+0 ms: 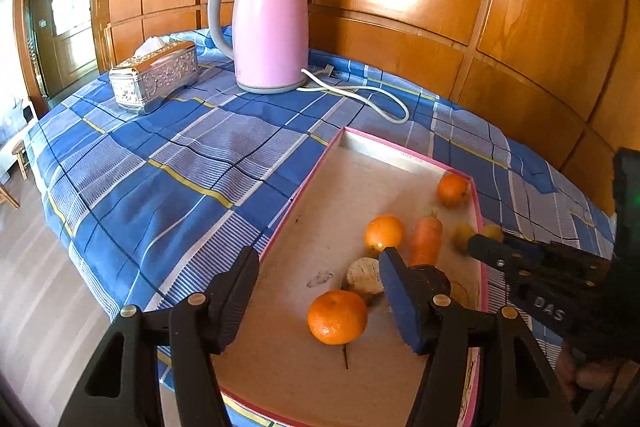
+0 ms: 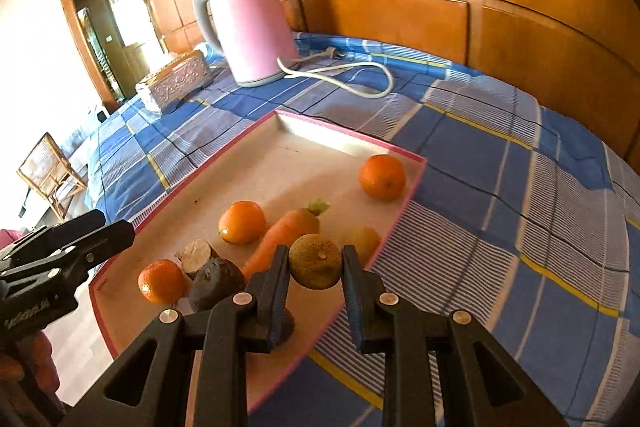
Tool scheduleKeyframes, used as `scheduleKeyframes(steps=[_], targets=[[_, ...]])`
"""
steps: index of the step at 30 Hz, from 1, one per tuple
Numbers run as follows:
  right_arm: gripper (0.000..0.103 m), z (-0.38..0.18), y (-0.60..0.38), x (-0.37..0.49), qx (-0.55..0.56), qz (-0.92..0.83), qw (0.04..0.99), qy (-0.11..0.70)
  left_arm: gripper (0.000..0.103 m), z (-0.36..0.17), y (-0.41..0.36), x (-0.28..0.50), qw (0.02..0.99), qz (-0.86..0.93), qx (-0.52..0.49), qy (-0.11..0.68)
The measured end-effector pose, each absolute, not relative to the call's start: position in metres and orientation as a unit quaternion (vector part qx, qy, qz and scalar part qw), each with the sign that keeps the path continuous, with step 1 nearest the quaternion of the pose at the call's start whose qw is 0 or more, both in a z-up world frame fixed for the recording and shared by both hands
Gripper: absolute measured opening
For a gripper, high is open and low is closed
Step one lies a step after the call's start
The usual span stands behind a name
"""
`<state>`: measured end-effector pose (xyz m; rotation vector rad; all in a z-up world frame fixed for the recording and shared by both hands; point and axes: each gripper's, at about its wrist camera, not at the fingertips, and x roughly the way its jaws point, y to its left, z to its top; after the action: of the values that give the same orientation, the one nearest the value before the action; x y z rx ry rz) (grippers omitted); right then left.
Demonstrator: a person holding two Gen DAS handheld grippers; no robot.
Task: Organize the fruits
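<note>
A shallow pink-rimmed tray (image 1: 304, 183) (image 2: 414, 183) lies on the blue checked cloth. In it are three oranges (image 1: 337, 315) (image 1: 383, 233) (image 1: 452, 189), a carrot (image 1: 426, 241) (image 2: 286, 233), a cut pale root (image 1: 362, 275) (image 2: 196, 255) and a dark purple tuber (image 2: 216, 283). My right gripper (image 2: 316, 269) is shut on a yellow-green citrus (image 2: 315, 261), held just above the tray's right edge. A yellowish fruit (image 2: 366, 239) lies behind it. My left gripper (image 1: 318, 295) is open and empty over the tray's near end, around the nearest orange.
A pink kettle (image 1: 268, 27) with a white cord (image 1: 360, 93) stands at the back of the table. A silver tissue box (image 1: 154, 75) sits to its left. Wooden panelling runs behind. A wooden chair (image 2: 50, 175) stands on the floor at left.
</note>
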<state>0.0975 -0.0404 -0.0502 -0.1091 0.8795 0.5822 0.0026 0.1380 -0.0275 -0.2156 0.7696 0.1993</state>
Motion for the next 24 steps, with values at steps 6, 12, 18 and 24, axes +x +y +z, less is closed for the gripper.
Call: scheduleKeyframes(steps=[6, 12, 18, 24], targets=[[0.026, -0.06, -0.031, 0.099, -0.066, 0.275, 0.858, 0.429, 0.063, -0.028, 0.138, 0.002, 0.917, 0.097, -0.105, 0.373], [0.029, -0.067, -0.026, 0.097, -0.071, 0.278, 0.855, 0.432, 0.063, -0.029, 0.138, 0.002, 0.916, 0.098, -0.106, 0.374], [0.031, -0.071, -0.022, 0.091, -0.078, 0.281, 0.854, 0.432, 0.064, -0.029, 0.137, 0.002, 0.916, 0.099, -0.105, 0.374], [0.031, -0.071, -0.02, 0.085, -0.087, 0.283, 0.855, 0.425, 0.068, -0.028, 0.138, 0.0, 0.917, 0.101, -0.104, 0.372]])
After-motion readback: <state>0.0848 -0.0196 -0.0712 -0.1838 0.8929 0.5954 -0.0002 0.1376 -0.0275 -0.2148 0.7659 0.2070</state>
